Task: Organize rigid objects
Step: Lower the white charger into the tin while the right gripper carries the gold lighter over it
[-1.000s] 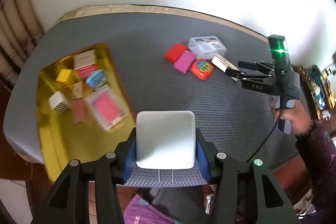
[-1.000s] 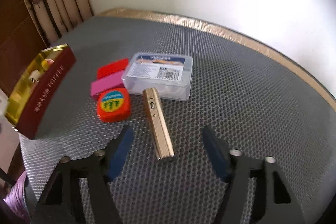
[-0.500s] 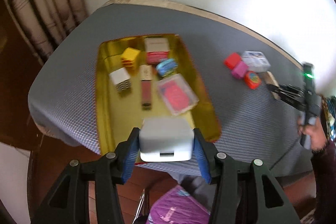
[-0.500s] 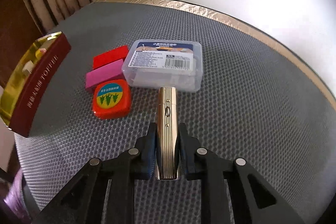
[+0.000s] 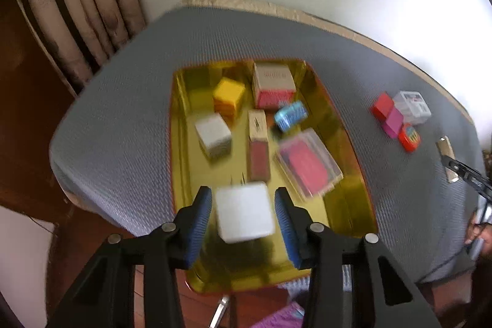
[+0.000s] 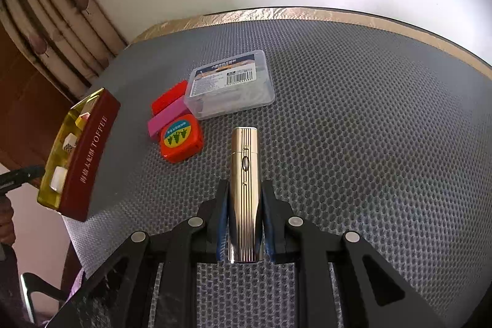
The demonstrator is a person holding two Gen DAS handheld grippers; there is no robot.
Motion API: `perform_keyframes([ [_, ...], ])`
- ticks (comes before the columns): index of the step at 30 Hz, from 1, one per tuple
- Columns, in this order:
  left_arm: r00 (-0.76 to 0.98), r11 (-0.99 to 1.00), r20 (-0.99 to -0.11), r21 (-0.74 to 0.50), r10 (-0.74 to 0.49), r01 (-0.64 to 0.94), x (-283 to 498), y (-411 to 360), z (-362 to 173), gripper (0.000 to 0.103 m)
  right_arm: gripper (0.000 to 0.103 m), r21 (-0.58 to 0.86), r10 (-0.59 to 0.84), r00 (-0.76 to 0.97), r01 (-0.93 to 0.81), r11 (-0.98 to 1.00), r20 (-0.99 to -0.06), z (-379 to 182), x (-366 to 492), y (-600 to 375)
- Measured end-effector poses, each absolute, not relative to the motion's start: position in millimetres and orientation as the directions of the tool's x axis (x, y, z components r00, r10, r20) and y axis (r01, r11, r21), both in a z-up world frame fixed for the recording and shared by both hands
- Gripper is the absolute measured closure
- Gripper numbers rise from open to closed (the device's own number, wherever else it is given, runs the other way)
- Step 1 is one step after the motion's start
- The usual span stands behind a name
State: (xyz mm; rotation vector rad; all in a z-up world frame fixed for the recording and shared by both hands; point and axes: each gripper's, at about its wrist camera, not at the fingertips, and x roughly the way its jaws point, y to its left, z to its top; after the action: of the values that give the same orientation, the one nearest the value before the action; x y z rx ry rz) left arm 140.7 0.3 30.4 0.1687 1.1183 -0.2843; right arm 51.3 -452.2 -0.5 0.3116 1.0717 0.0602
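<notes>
The left gripper, fingers slightly parted around the white cube, hangs over the gold tray's near end, while the right gripper clamps the gold lighter lengthwise over the worktop.

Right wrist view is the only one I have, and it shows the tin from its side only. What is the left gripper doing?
Observer: The left gripper hangs over the near end of the gold tin, with a white block between its fingers. The block is blurred, so I cannot tell if the pads grip it.
Operator: My right gripper holds the gold lighter. Is any floor of the tin bare?
Observer: Yes, bare gold shows near the right wall, beside the clear case with pink contents.
Operator: And what lies straight ahead of the block?
Observer: A narrow cream and brown box.
</notes>
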Motion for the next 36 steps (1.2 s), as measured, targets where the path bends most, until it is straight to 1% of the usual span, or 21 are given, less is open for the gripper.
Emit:
perform_keyframes([
  [3, 0.473, 0.951, -0.876, 0.057, -0.099, 0.304, 146, -6, 42, 0.06, 0.084, 0.296, 0.21, 0.491, 0.104, 0.95, -0.845, 8, 46, -451],
  [8, 0.54, 0.962, -0.832, 0.034, -0.123, 0.272, 137, 2, 64, 0.059, 0.084, 0.312, 0.24, 0.53, 0.048, 0.949, -0.813, 35, 47, -428],
  [12, 0.581, 0.981, -0.809, 0.024, -0.095, 0.194, 117, 23, 65, 0.059, 0.084, 0.355, 0.319, 0.537, -0.038, 0.934, -0.781, 60, 58, -393],
  [18, 0.596, 0.996, -0.802, 0.015, -0.039, 0.086, 92, 59, 50, 0.059, 0.084, 0.442, 0.459, 0.494, -0.159, 0.883, -0.738, 75, 77, -321],
  [21, 0.619, 0.998, -0.785, 0.049, 0.018, 0.033, 83, 73, 42, 0.057, 0.084, 0.503, 0.527, 0.451, -0.182, 0.845, -0.721, 70, 93, -283],
  [22, 0.618, 0.999, -0.786, 0.045, 0.019, 0.026, 81, 77, 39, 0.054, 0.084, 0.528, 0.549, 0.435, -0.181, 0.83, -0.714, 67, 98, -271],
  [23, 0.61, 0.999, -0.793, 0.034, 0.013, 0.024, 82, 79, 36, 0.051, 0.084, 0.565, 0.584, 0.403, -0.181, 0.805, -0.704, 62, 107, -254],
  [27, 0.594, 1.0, -0.804, -0.018, -0.027, 0.02, 83, 89, 29, 0.051, 0.084, 0.612, 0.638, 0.319, -0.189, 0.768, -0.701, 51, 136, -193],
  [31, 0.607, 1.0, -0.794, -0.01, -0.019, 0.019, 79, 93, 30, 0.051, 0.084, 0.618, 0.642, 0.257, -0.176, 0.766, -0.722, 35, 172, -139],
  [36, 0.634, 1.0, -0.773, -0.012, -0.023, 0.022, 78, 94, 37, 0.049, 0.084, 0.599, 0.608, 0.235, -0.119, 0.792, -0.758, 13, 202, -113],
])
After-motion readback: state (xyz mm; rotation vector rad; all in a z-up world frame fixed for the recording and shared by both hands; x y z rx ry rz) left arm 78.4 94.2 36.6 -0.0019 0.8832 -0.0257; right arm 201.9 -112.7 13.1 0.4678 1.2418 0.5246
